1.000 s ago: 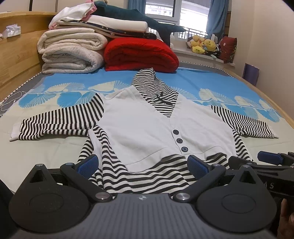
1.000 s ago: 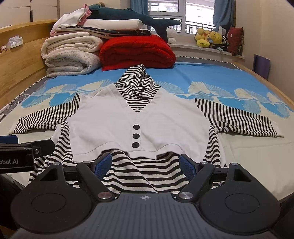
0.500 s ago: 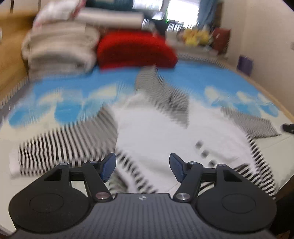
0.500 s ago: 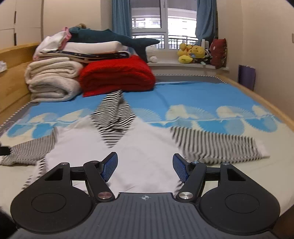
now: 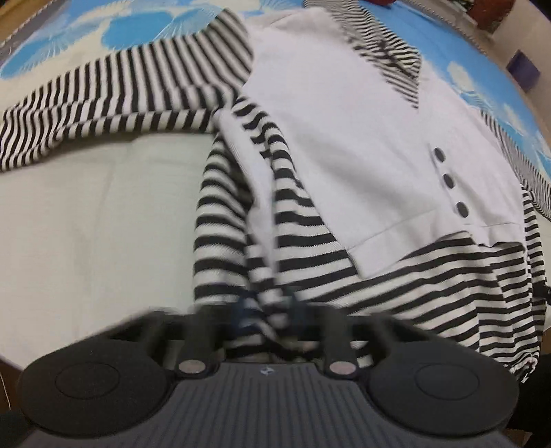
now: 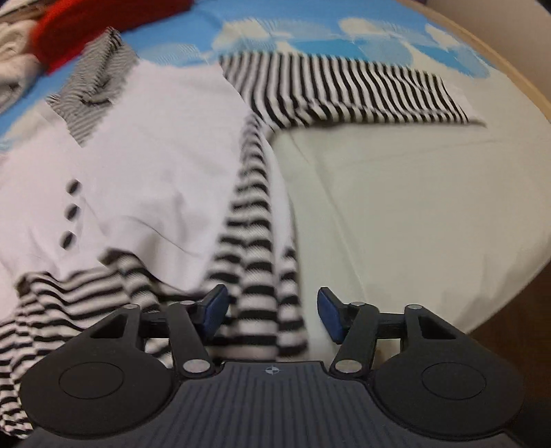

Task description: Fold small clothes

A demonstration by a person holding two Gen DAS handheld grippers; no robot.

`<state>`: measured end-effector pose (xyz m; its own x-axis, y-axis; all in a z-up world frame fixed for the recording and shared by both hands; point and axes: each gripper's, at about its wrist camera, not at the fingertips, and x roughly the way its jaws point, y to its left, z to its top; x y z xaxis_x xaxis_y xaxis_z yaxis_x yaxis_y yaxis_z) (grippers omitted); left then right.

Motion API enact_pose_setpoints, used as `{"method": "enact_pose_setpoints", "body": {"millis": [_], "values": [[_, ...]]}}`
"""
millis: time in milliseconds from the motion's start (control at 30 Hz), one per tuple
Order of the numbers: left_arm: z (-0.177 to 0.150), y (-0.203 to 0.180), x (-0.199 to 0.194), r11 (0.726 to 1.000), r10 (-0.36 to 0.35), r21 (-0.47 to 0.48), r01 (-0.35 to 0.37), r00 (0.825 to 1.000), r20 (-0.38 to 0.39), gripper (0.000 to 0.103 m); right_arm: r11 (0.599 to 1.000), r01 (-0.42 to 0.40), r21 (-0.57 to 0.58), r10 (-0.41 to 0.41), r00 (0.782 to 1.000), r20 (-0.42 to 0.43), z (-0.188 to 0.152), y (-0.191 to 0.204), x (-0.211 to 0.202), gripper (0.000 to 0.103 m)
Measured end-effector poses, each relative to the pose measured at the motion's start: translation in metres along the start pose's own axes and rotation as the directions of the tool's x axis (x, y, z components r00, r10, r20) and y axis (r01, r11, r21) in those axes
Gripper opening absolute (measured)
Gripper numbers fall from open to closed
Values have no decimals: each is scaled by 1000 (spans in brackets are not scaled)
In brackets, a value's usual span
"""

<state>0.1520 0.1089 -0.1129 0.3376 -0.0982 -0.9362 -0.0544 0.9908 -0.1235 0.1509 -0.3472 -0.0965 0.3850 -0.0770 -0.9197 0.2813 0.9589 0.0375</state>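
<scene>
Task status: early. The garment (image 5: 344, 113), a striped top with a white buttoned vest front, lies flat and face up on the bed (image 5: 89, 213). Both sleeves are spread out to the sides. No fold is visible in either view; every fold remains to be made.

Left side: the left hand-held gripper (image 5: 267, 312) is at the hem corner, at 6 o'clock in its own view. Its jaws are closing and stand nearly together, with bunched striped hem fabric pinched between them. The area is blurred, but the cloth is plainly gathered there. The left sleeve (image 5: 103, 103) runs out toward 10 o'clock.

Right side: the right hand-held gripper (image 6: 272, 317) is at the opposite hem corner. Its jaws are closing but stand clearly apart; striped hem lies between the pads, not yet pressed. The right sleeve (image 6: 347, 93) extends toward 1 o'clock.

Orientation: the long axis runs hem to collar, from 6 toward 12 o'clock, collar pointing away from the grippers toward the red blanket (image 6: 103, 31).
</scene>
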Motion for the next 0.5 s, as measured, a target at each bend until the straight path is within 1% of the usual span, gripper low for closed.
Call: {"method": "enact_pose_setpoints", "body": {"millis": [33, 67, 100, 133, 167, 233, 267, 300, 333, 367, 400, 433, 467, 500], "values": [[-2, 2, -2, 1000, 25, -7, -25, 1000, 7, 6, 1000, 0, 17, 0, 1000, -19, -3, -2, 2, 37], [-4, 4, -3, 999, 51, -15, -51, 999, 12, 3, 999, -5, 32, 6, 999, -34, -4, -5, 4, 20], [-6, 5, -5, 997, 78, -25, -78, 997, 16, 0, 999, -11, 45, 13, 999, -42, -6, -8, 5, 13], [-7, 6, -6, 992, 126, -32, -126, 992, 18, 0, 999, -14, 47, 16, 999, -43, -6, -7, 6, 5], [-9, 8, -8, 987, 155, -44, -154, 988, 20, 0, 999, -7, 33, 8, 999, -38, -8, -5, 5, 4], [-9, 12, -12, 985, 162, -62, -160, 987, 20, 0, 999, 50, -4, -50, 998, -33, -10, -2, 4, 3], [-9, 11, -13, 985, 165, -56, -163, 986, 26, 1, 996, 87, -5, -87, 996, -37, -9, -4, 6, 3], [-8, 9, -15, 984, 177, -39, -175, 983, 38, 1, 994, 106, 10, -105, 993, -43, -8, -7, 8, 3], [-8, 5, -19, 979, 204, -16, -203, 976, 72, 2, 994, 107, 26, -106, 993, -49, -7, -9, 8, 3], [-6, -2, -26, 973, 227, 6, -230, 965, 128, 2, 994, 108, 29, -106, 993, -50, -5, -8, 8, 4], [-5, -11, -37, 969, 232, 38, -245, 951, 202, 4, 994, 109, 30, -108, 993, -42, -4, -7, 6, 4], [-5, -20, -45, 968, 214, 75, -241, 941, 263, 7, 993, 115, 37, -115, 993, -19, -4, -5, 2, 6], [-7, -29, -53, 969, 172, 119, -217, 936, 309, 10, 992, 119, 42, -120, 993, 21, -4, -3, -5, 8], [-9, -37, -57, 971, 117, 159, -176, 937, 328, 10, 993, 114, 35, -116, 991, 74, -3, 0, -14, 12]]}}
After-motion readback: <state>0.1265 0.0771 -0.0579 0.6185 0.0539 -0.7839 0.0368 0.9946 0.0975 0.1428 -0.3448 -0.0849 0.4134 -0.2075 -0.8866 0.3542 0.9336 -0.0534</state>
